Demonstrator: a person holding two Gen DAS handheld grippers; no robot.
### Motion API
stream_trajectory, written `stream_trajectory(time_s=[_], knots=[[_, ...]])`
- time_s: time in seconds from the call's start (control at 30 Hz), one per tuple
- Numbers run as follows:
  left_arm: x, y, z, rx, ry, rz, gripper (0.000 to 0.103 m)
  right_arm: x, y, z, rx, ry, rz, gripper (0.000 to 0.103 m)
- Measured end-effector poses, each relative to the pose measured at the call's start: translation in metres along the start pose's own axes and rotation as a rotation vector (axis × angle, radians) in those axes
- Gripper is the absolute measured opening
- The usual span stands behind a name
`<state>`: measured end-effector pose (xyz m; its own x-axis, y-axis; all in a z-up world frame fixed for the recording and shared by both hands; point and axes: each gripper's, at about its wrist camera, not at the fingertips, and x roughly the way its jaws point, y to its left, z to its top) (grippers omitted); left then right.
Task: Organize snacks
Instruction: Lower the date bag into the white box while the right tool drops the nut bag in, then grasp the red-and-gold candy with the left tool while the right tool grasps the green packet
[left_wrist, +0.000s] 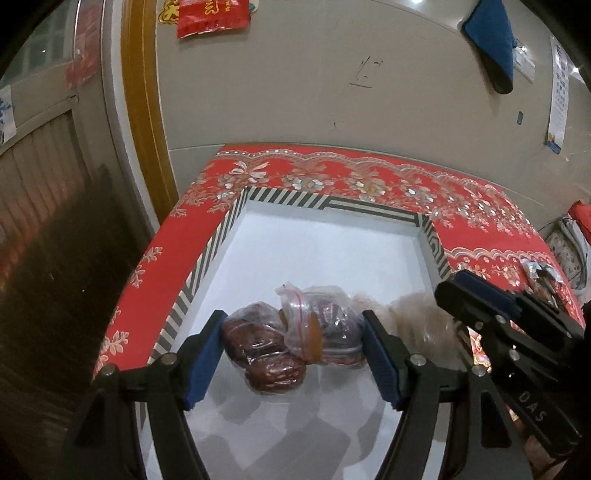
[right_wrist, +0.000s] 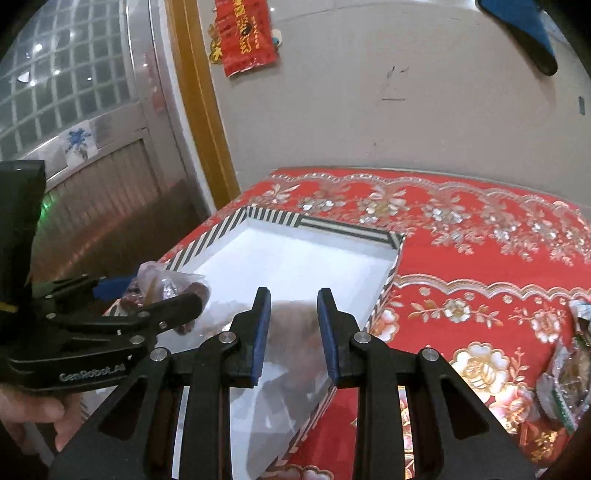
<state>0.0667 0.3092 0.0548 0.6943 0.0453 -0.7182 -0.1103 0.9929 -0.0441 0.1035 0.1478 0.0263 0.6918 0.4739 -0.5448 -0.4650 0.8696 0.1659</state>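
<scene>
The black left gripper with blue pads (left_wrist: 293, 356) stood spread around 2 clear plastic bags of dark brown snacks (left_wrist: 291, 341) lying in the white striped-rimmed box (left_wrist: 236, 225) on the red floral tablecloth (left_wrist: 480, 218). The right gripper (right_wrist: 293, 332) pinched a blurred pale snack bag (right_wrist: 295, 325) above the box.

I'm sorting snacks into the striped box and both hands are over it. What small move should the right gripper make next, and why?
Probably open the right gripper and let go: its jaws pinch a pale clear bag already over the white floor of the box, beside the two bags of dark snacks. More packets wait on the red cloth.
</scene>
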Motion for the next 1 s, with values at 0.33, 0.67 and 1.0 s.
stream_trajectory(time_s=[0.33, 0.67, 1.0], knots=[[-0.003, 0.0, 0.001, -0.003, -0.016, 0.01, 0.096, -0.026, -0.018, 0.001, 0.075, -0.078, 0.012, 0.025], [-0.018, -0.021, -0.001, 0.036, -0.08, -0.073, 0.096, -0.065, -0.029, -0.01, 0.094, -0.121, -0.011, 0.025], [-0.047, -0.134, -0.025, 0.28, -0.154, -0.34, 0.096, -0.153, -0.129, -0.048, 0.025, -0.18, -0.167, 0.066]])
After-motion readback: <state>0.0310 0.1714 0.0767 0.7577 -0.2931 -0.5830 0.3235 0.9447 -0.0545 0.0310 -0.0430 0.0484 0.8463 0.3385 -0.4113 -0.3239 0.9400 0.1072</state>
